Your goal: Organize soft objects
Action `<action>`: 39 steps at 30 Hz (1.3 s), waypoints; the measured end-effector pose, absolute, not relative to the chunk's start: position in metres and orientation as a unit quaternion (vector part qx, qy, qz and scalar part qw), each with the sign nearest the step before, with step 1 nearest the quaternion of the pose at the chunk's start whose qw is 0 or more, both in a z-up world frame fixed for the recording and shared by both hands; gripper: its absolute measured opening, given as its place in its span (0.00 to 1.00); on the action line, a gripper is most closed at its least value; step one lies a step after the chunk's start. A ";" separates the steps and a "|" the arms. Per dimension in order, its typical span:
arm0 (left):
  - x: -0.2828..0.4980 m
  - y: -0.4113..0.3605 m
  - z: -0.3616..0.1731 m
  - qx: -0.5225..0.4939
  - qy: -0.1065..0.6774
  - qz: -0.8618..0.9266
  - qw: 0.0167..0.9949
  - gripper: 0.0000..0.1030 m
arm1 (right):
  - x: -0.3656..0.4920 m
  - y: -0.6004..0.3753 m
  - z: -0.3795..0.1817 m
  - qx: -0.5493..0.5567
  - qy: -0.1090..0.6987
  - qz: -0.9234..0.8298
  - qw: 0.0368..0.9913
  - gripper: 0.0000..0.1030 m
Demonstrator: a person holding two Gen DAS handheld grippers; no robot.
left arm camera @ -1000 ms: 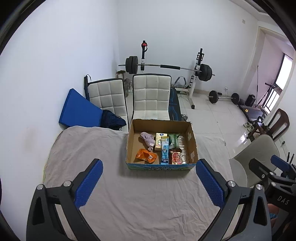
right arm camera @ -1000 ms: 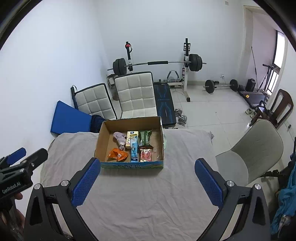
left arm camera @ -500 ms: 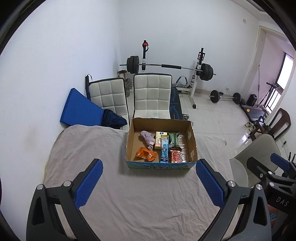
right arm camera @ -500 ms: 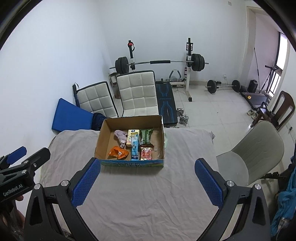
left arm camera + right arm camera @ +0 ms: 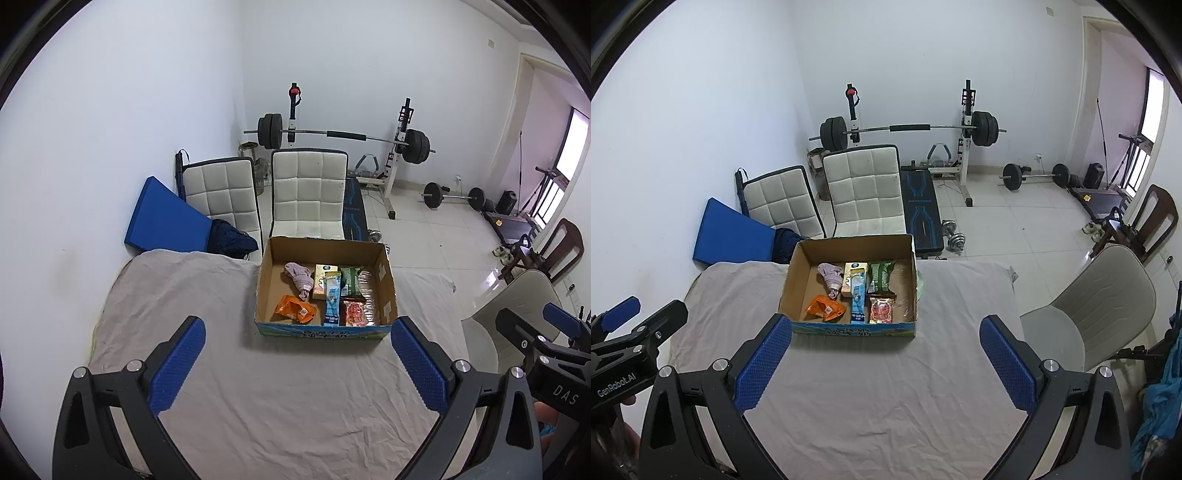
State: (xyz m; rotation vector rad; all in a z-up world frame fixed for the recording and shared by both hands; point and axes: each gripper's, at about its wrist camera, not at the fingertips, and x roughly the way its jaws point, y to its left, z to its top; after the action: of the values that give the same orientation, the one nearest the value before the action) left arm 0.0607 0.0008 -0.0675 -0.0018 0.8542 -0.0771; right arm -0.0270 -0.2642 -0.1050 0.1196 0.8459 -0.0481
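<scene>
An open cardboard box [image 5: 387,284] [image 5: 788,284] stands on the cloth-covered table [image 5: 258,398] [image 5: 886,387]. Inside lie a pinkish rolled cloth [image 5: 300,279] [image 5: 831,277], an orange packet [image 5: 294,309] [image 5: 825,308], a cream carton [image 5: 324,280], a blue packet [image 5: 332,299] [image 5: 858,295], a green packet [image 5: 351,281] [image 5: 881,275] and a red packet [image 5: 354,313] [image 5: 882,311]. My left gripper [image 5: 297,363] is open and empty, held above the table in front of the box. My right gripper [image 5: 884,363] is open and empty likewise. Each gripper shows at the other view's edge.
Two white padded chairs [image 5: 308,192] [image 5: 221,195] stand behind the table, with a blue mat [image 5: 162,221] against the left wall. A barbell rack [image 5: 343,136] stands at the back. A beige chair [image 5: 1100,295] is at the table's right side.
Both grippers have drawn back slightly and risen; the box sits a little farther off in both views. Nothing was taken hold of.
</scene>
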 end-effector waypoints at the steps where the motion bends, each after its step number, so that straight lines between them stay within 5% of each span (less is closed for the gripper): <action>1: 0.061 0.001 -0.067 0.000 0.414 -0.037 0.909 1.00 | -0.027 -0.264 -0.105 0.059 0.410 -0.023 0.910 1.00; 39: 0.055 0.005 -0.074 -0.003 0.412 -0.032 0.911 1.00 | -0.027 -0.265 -0.107 0.046 0.411 -0.040 0.910 1.00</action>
State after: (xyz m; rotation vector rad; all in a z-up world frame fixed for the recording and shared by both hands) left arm 0.0550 0.0046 -0.0737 -0.0063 0.8495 -0.0670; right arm -0.0266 -0.2648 -0.1068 0.0950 0.8475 -0.0816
